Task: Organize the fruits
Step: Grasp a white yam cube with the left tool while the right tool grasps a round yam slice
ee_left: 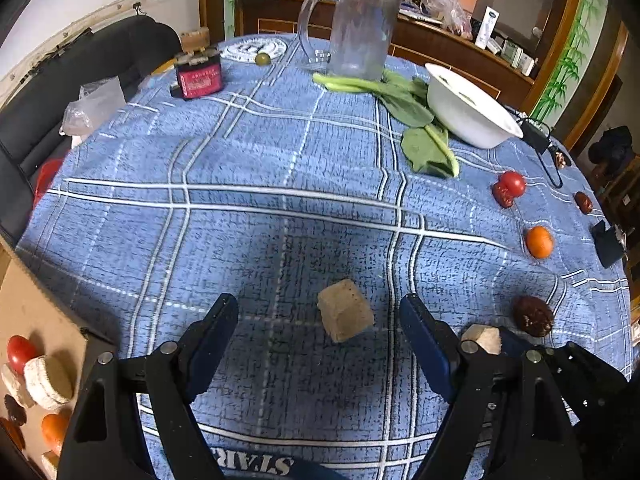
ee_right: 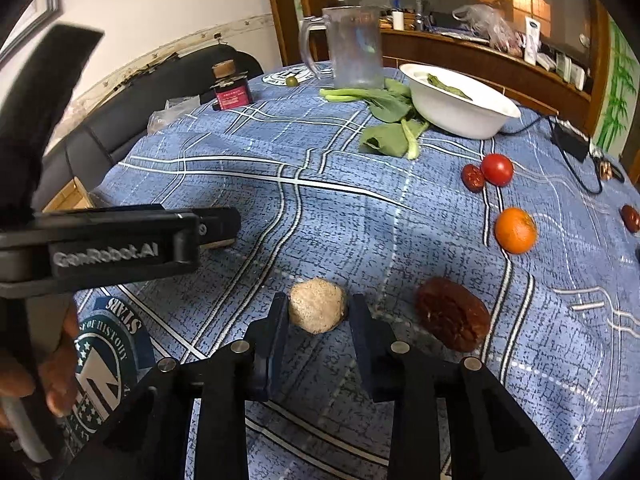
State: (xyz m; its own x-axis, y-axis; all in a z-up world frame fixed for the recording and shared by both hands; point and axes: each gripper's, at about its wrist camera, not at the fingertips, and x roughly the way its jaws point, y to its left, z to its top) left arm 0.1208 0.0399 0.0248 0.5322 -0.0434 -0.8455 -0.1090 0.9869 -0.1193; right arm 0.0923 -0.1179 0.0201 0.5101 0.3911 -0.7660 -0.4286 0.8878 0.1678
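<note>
A beige chunk (ee_left: 345, 316) lies on the blue plaid tablecloth (ee_left: 280, 152) between the fingers of my left gripper (ee_left: 318, 322), which is open around it without touching. My right gripper (ee_right: 318, 312) is shut on a second beige chunk (ee_right: 317, 310), also seen in the left wrist view (ee_left: 482, 338). A dark dried fruit (ee_right: 452, 314), an orange (ee_right: 515, 230), a tomato (ee_right: 497, 169) and a red date (ee_right: 473, 178) lie to the right. A cardboard tray (ee_left: 32, 320) at the left holds sorted fruit.
A white bowl (ee_right: 460, 114), leafy greens (ee_right: 390, 136), a clear pitcher (ee_right: 356, 46), a red bottle (ee_right: 232, 94) and a green olive (ee_right: 293, 81) stand at the back. A black cable and adapter (ee_right: 570, 142) lie far right. Another date (ee_right: 631, 218) sits at the right edge.
</note>
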